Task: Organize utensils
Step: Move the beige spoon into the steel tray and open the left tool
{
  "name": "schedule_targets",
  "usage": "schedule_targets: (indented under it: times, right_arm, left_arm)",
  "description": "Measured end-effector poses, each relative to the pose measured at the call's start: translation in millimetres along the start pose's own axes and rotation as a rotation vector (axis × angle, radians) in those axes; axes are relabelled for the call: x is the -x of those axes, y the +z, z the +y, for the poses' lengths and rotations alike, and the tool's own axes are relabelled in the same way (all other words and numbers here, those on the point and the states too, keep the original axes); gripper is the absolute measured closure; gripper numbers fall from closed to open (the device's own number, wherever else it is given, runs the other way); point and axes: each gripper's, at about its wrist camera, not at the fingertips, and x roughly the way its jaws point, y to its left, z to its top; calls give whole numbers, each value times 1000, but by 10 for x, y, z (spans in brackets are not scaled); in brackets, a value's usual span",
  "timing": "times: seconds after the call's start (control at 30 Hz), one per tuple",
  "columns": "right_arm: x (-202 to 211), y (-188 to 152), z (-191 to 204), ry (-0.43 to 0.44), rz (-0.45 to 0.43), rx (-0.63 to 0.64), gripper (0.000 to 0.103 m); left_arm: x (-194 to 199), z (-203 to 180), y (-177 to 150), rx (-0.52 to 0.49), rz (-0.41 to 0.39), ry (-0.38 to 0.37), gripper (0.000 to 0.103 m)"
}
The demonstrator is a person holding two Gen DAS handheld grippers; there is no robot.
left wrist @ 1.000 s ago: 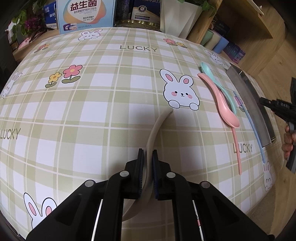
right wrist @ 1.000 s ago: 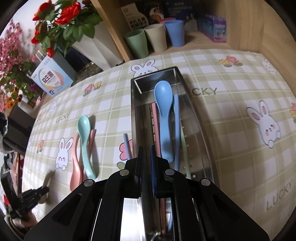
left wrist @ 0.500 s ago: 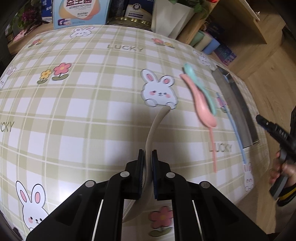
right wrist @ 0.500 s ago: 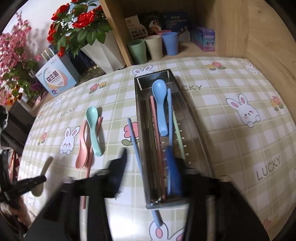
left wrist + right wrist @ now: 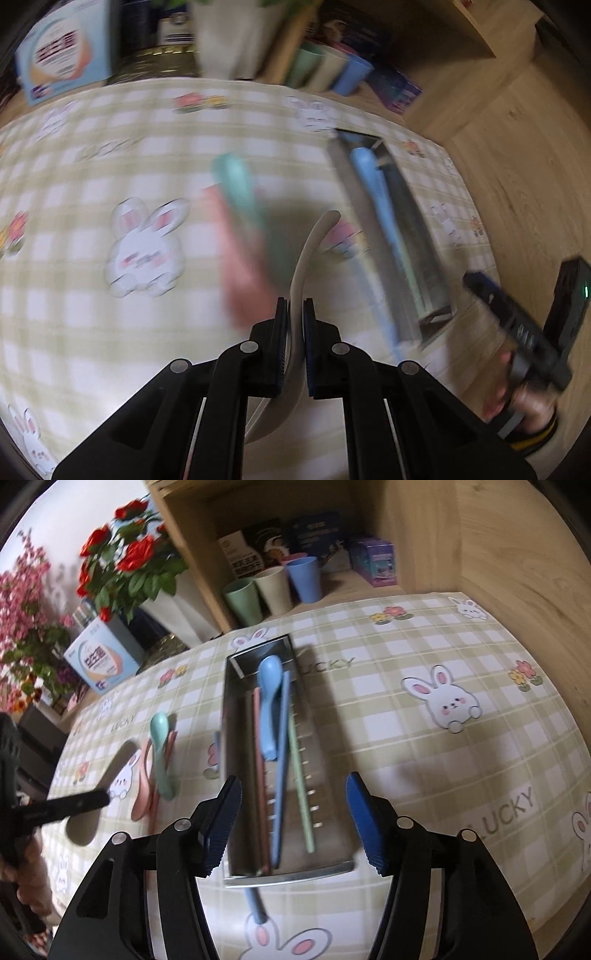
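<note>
Beige spoon (image 5: 308, 254) looks light, stiff, slick plastic; your left gripper (image 5: 294, 325) pinches its handle mid-length, so carry gently. Your right gripper (image 5: 293, 819), just opening, holds nothing.

Left wrist view smeared by motion blur, mint spoon (image 5: 240, 192) and pink spoon (image 5: 236, 258) only soft streaks, beige spoon (image 5: 303, 258) bowl hidden behind left gripper (image 5: 293, 314), tablecloth (image 5: 92, 332) prints unreadable

A home: bunny-print tablecloth (image 5: 424, 753), flower vase (image 5: 177, 605), cups (image 5: 273, 587) on wooden shelf (image 5: 369, 587).
</note>
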Motion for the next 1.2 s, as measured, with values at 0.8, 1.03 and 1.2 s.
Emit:
schedule_targets:
  times: [0.8,1.03,1.2]
  right_arm:
    - [140,77,-808,20,-57,-163,45]
    - [151,40,-835,12,-48,-185,45]
    - [198,36,-738,12,-52,-175,45]
  left_arm:
    - [-1423,-1098,1231,91,193,124,95]
    - [-1406,-1168,1301,65,191,-71,85]
    - [-1022,-1051,1327,6,126,-135,77]
